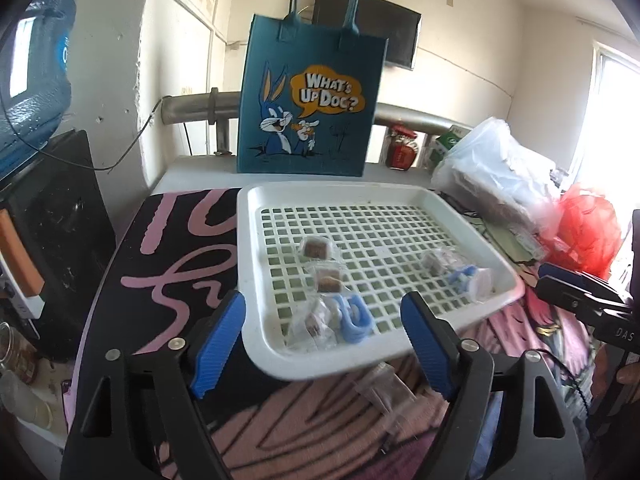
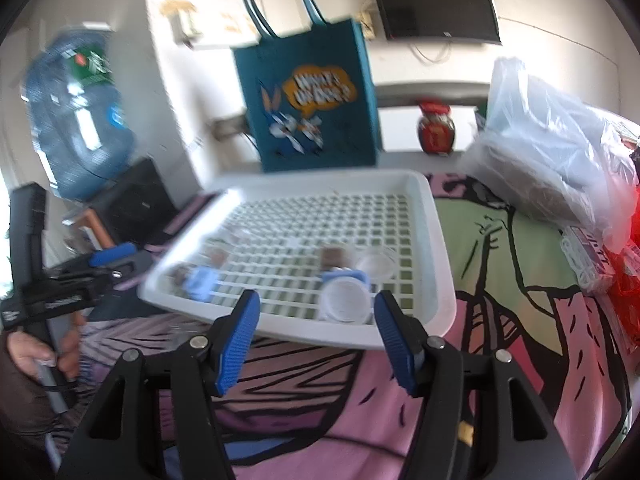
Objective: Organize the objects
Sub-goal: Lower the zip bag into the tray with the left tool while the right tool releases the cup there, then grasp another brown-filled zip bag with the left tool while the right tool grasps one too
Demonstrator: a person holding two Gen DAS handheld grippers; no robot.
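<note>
A white perforated tray (image 1: 400, 196) lies on a patterned cloth and holds several small wrapped snacks (image 1: 316, 249), a blue clip (image 1: 352, 318) and a blue-and-white tape roll (image 1: 472, 280). One clear wrapped packet (image 1: 384, 390) lies on the cloth just in front of the tray. My left gripper (image 1: 324, 344) is open and empty at the tray's near edge. My right gripper (image 2: 316, 340) is open and empty, just short of the tray (image 2: 436, 216), in line with the tape roll (image 2: 346, 300). A blue Bugs Bunny tote bag (image 1: 308, 108) stands upright behind the tray.
A blue water jug (image 1: 36, 80) and black boxes (image 1: 60, 220) stand at the left. Clear plastic bags (image 1: 492, 168) and a red bag (image 1: 588, 232) crowd the right side. A red jar (image 1: 402, 148) stands at the back. A TV (image 2: 436, 8) hangs on the wall.
</note>
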